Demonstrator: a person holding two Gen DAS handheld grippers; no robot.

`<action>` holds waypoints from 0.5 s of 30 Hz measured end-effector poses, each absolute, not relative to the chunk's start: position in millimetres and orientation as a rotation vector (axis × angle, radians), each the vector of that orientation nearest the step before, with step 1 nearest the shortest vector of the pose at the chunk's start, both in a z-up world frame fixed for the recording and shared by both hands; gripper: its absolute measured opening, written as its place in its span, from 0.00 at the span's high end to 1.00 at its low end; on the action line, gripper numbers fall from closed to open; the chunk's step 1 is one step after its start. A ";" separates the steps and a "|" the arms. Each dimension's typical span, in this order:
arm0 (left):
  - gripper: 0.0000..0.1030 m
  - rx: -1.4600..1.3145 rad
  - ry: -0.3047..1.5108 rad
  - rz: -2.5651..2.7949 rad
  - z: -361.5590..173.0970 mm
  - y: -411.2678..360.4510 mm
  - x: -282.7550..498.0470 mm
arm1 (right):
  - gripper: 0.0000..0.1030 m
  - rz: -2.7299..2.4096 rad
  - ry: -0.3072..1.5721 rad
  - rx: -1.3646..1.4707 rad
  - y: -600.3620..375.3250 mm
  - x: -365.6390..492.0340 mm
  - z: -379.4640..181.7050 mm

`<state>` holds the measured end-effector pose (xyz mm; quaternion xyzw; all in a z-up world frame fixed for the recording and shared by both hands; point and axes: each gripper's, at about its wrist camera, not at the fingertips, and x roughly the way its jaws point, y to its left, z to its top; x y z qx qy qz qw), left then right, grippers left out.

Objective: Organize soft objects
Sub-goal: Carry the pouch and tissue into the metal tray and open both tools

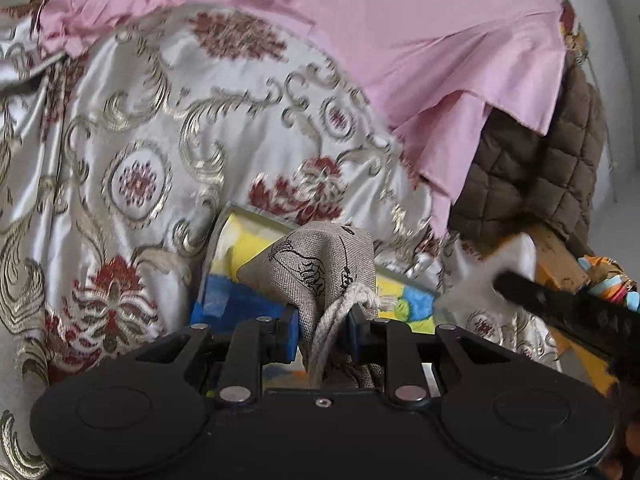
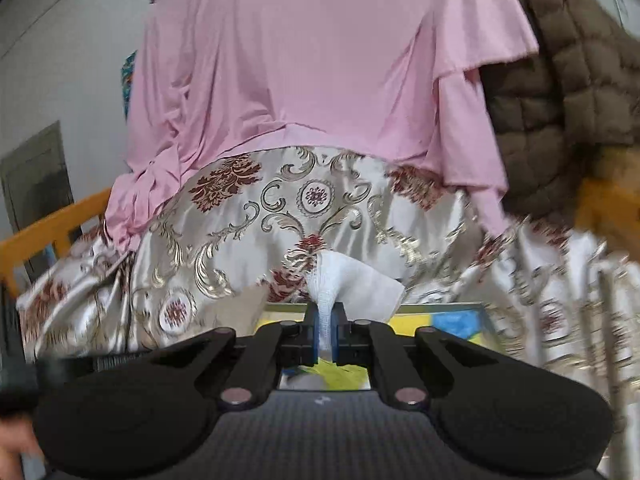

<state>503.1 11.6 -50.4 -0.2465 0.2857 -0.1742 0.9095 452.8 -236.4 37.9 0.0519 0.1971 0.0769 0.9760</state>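
My left gripper (image 1: 323, 330) is shut on a grey linen drawstring pouch (image 1: 320, 258) with black line drawings; its rope cord (image 1: 340, 312) hangs between the fingers. My right gripper (image 2: 326, 334) is shut on a white gauzy cloth (image 2: 352, 280), which fans out above the fingers. Both are held over a painted yellow-and-blue board (image 1: 240, 280) that also shows in the right wrist view (image 2: 452, 322). The right gripper's black body (image 1: 560, 308) and its white cloth show blurred at the right of the left wrist view.
A silky white bedspread with gold scrolls and red flowers (image 1: 160, 140) (image 2: 248, 220) covers the surface. A pink garment (image 1: 400, 40) (image 2: 320, 60) lies over it, beside a brown quilted jacket (image 1: 540, 160) (image 2: 560, 60). An orange wooden frame (image 2: 52, 232) runs along the left.
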 end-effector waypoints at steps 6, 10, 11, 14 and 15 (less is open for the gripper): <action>0.75 -0.524 0.687 -0.364 -59.8 16.3 512.9 | 0.94 0.190 0.486 0.195 -223.3 497.8 19.1; 0.74 -0.490 0.689 -0.362 -61.8 10.4 511.3 | 0.94 0.196 0.534 0.191 -216.9 503.7 6.8; 0.73 -0.479 0.691 -0.360 -62.5 8.5 511.1 | 0.94 0.195 0.545 0.189 -216.1 503.7 4.2; 0.72 -0.445 0.693 -0.353 -66.1 4.1 510.3 | 0.94 0.190 0.572 0.192 -216.1 501.4 -3.8; 0.71 -0.438 0.693 -0.351 -67.2 2.9 510.2 | 0.94 0.185 0.579 0.196 -217.6 500.1 -6.8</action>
